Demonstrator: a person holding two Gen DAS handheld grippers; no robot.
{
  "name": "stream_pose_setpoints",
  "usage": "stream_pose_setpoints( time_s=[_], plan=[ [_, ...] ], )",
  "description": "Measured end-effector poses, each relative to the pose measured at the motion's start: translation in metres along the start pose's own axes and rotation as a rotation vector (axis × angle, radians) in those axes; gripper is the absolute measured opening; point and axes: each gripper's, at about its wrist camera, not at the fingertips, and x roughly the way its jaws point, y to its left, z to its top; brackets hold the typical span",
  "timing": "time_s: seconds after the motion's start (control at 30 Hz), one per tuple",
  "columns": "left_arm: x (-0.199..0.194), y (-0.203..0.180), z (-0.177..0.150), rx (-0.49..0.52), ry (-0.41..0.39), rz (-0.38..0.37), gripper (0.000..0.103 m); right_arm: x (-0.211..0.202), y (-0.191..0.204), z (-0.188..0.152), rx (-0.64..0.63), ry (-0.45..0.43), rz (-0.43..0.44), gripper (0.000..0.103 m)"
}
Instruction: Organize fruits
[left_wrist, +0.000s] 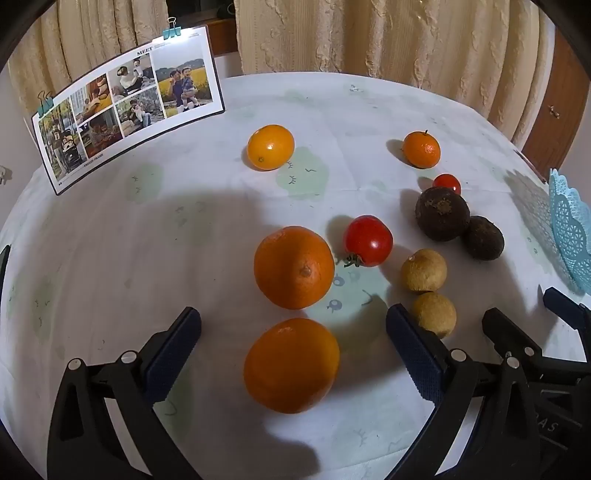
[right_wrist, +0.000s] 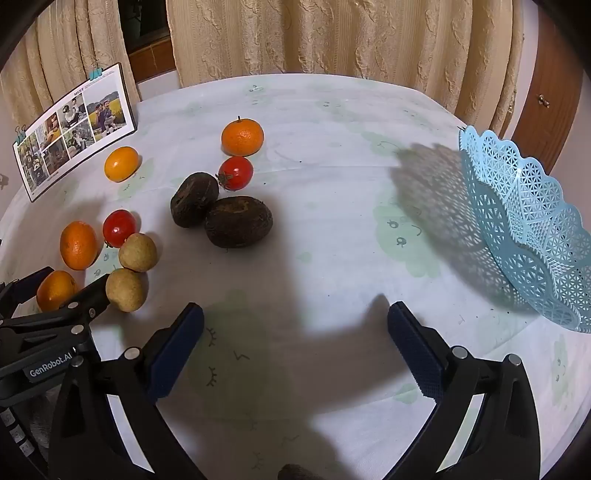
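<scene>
Left wrist view: left gripper (left_wrist: 293, 343) spread wide, nothing pinched, big orange (left_wrist: 291, 364) sitting right between the fingers on the tablecloth (left_wrist: 110, 258). Second orange (left_wrist: 294, 267) just beyond, tomato (left_wrist: 368, 240) beside it. Two tan fruits (left_wrist: 423, 270) by the right finger, two dark brown ones (left_wrist: 442, 213) touching each other farther out. Photo board (left_wrist: 127, 118) clipped up at the back left, "MEET" readable on top, rest too small. Only a sliver of the blue basket (left_wrist: 570, 229) at the right edge. Lots of bare cloth on the left.

Right wrist view: right gripper (right_wrist: 295, 347) also wide open, holding nothing, just shadowed cloth between the fingers. "GenRobot.AI" printed on the other gripper's body at lower left. Basket (right_wrist: 524, 229) seen in full here, near the table's right edge, well apart from the fruit. Big open stretch between. Mandarin (right_wrist: 242, 137) at the back.
</scene>
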Motion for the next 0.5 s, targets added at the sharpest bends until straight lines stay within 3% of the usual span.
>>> stream_pose_setpoints(
  time_s=[0.5],
  plan=[
    [0.0001, -0.0002, 0.0, 0.003, 0.001, 0.003, 0.098, -0.0002, 0.0001, -0.0001, 0.0, 0.0, 0.0, 0.101]
  ],
)
